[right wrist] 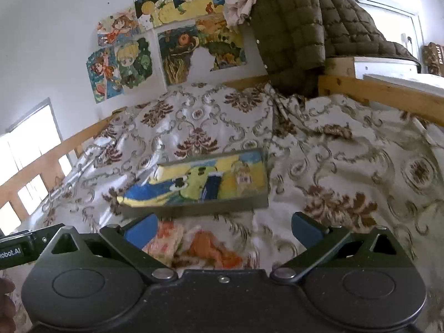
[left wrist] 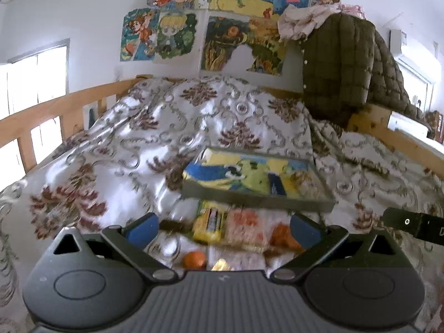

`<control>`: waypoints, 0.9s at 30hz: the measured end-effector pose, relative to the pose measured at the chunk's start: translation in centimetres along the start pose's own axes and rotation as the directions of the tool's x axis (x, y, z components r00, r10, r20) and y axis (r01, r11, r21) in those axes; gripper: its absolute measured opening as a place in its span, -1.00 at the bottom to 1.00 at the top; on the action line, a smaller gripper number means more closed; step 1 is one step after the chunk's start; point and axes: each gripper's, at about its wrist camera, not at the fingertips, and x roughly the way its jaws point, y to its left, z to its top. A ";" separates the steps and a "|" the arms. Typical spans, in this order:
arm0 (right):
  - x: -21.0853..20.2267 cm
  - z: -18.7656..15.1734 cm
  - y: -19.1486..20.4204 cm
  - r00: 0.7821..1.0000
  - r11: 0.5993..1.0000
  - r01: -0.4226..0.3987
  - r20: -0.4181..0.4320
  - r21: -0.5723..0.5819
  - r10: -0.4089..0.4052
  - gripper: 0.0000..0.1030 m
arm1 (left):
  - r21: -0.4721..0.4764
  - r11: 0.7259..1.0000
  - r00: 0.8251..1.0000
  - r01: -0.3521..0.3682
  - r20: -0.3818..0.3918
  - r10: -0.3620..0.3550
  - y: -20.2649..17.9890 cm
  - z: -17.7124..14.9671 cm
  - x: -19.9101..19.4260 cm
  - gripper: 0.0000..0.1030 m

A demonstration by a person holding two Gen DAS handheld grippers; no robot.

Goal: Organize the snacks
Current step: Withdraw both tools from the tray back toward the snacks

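Note:
Several snack packets lie on a patterned bedspread just below my grippers. In the left wrist view a yellow packet point(left wrist: 209, 223), a pale packet with orange print point(left wrist: 244, 229), an orange packet point(left wrist: 284, 237) and a small orange round thing point(left wrist: 194, 259) sit between the fingers of my left gripper point(left wrist: 223, 229), which is open and holds nothing. A flat box with a painted cartoon top point(left wrist: 255, 179) lies just beyond them. In the right wrist view the pale packet point(right wrist: 163, 242) and orange packet point(right wrist: 213, 249) lie under my open right gripper point(right wrist: 223, 229), with the box point(right wrist: 199, 184) ahead.
The bedspread point(left wrist: 138, 138) is rumpled, with a wooden bed rail point(left wrist: 41, 116) on the left and another point(right wrist: 383, 94) on the right. A dark quilted jacket point(left wrist: 341, 66) hangs over the back right corner. Posters cover the wall behind.

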 end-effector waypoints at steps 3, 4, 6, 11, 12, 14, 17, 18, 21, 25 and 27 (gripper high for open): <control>-1.3 -1.1 0.2 1.000 1.000 0.012 -0.022 0.027 -0.012 0.99 | 0.001 1.000 0.999 -0.009 -0.035 0.009 0.5 -1.2 -1.2 1.00; -1.6 -1.5 0.2 0.999 0.999 0.013 -0.031 0.038 -0.012 0.99 | -0.001 1.000 0.999 -0.013 -0.052 0.013 0.6 -1.6 -1.5 1.00; -2.3 -2.3 0.5 0.998 0.999 0.018 -0.055 0.046 -0.016 0.99 | -0.004 1.000 0.997 -0.020 -0.078 0.019 0.9 -2.3 -2.0 1.00; -3.6 -3.9 1.9 0.994 0.999 0.042 -0.103 0.012 -0.041 0.99 | -0.034 0.998 0.991 -0.045 -0.128 0.040 1.9 -4.0 -3.0 1.00; -3.7 -4.2 2.3 0.992 0.999 0.050 -0.119 0.002 -0.050 0.99 | -0.045 0.998 0.989 -0.054 -0.143 0.047 2.2 -4.2 -3.1 1.00; -3.8 -4.9 2.8 0.987 0.998 0.059 -0.151 -0.017 -0.061 0.99 | -0.061 0.996 0.983 -0.070 -0.176 0.058 2.6 -4.5 -3.1 1.00; -3.7 -5.9 3.6 0.977 0.997 0.052 -0.205 -0.055 -0.062 0.99 | -0.068 0.992 0.970 -0.106 -0.226 0.088 3.2 -5.0 -3.0 1.00; -3.6 -6.1 3.8 0.975 0.997 0.051 -0.214 -0.064 -0.063 0.99 | -0.067 0.991 0.966 -0.117 -0.239 0.098 3.4 -5.2 -2.9 1.00; -3.3 -6.2 4.0 0.970 0.996 0.046 -0.235 -0.072 -0.061 0.99 | -0.073 0.988 0.957 -0.138 -0.268 0.114 3.9 -5.6 -2.7 1.00; -2.9 -6.3 4.0 0.963 0.997 0.038 -0.262 -0.072 -0.056 0.99 | -0.091 0.984 0.949 -0.150 -0.291 0.118 4.3 -5.6 -2.4 1.00; -2.6 -6.4 4.2 0.960 0.996 0.032 -0.274 -0.080 -0.053 0.99 | -0.092 0.983 0.946 -0.156 -0.302 0.122 4.4 -5.6 -2.1 1.00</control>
